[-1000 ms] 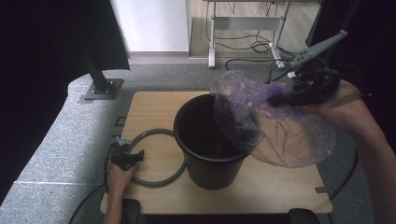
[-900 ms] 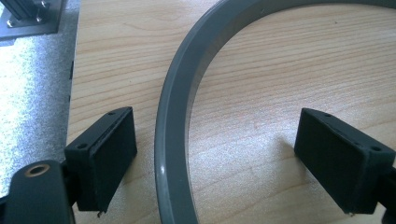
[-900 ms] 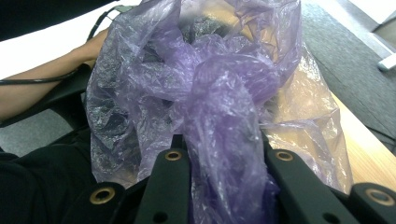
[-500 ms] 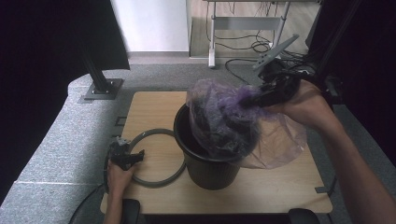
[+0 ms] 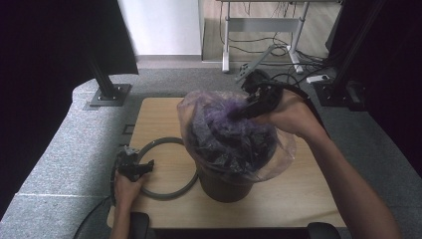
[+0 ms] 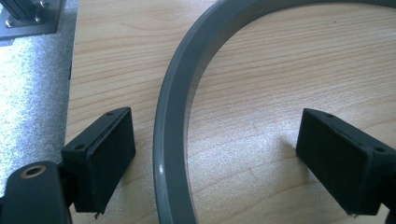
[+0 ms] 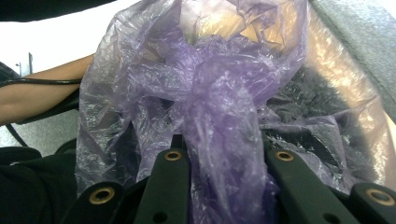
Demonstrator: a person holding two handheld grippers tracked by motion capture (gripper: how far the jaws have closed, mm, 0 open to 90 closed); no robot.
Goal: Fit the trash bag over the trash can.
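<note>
Right hand-held gripper [image 5: 239,112] pinched a bunched purple plastic bag [image 5: 224,134], its jaws clamped on the film, and held it over the black bin [image 5: 224,184] at the centre of the wooden counter [image 5: 298,199]. Left hand-held gripper [image 5: 144,167] rested with jaws spread astride the grey ring [image 6: 170,140] beside the bin.
</note>
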